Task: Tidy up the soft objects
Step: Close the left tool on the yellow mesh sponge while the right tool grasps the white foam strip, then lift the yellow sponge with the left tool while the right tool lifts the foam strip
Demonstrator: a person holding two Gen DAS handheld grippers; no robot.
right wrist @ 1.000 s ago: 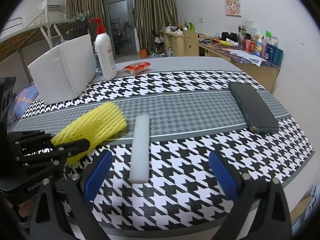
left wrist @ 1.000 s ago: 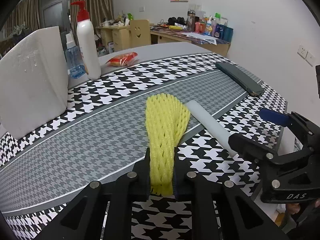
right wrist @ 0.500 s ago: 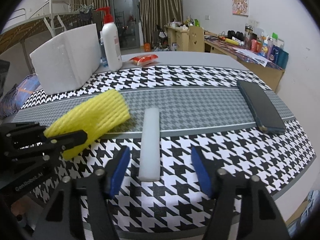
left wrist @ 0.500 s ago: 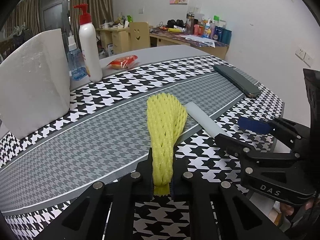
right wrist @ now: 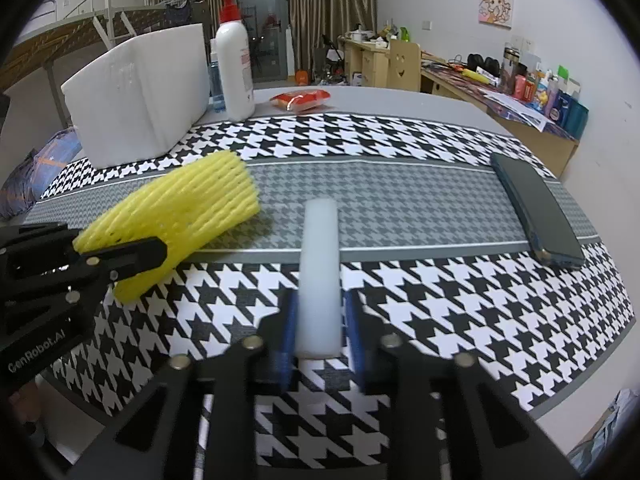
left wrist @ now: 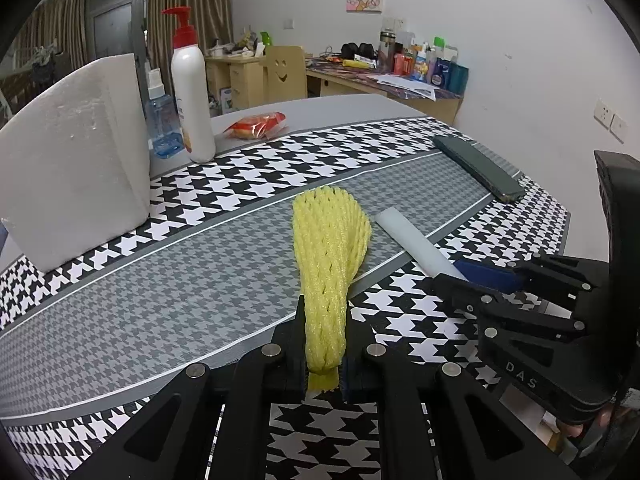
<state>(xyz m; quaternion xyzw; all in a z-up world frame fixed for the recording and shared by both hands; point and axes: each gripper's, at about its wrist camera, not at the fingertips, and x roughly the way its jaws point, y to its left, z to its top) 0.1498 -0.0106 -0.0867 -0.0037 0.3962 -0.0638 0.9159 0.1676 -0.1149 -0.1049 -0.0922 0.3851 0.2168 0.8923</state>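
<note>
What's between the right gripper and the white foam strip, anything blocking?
Nothing visible. The right gripper already has its blue pads on either side of the white foam strip; the yellow foam net lies off to its left, apart.

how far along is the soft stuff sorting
Early. Nothing looks put away yet. In hand: the left gripper pinches the yellow foam net, and the right gripper has its blue pads around the white foam strip. Both pieces lie on the houndstooth table; carrying them to a destination remains.
</note>
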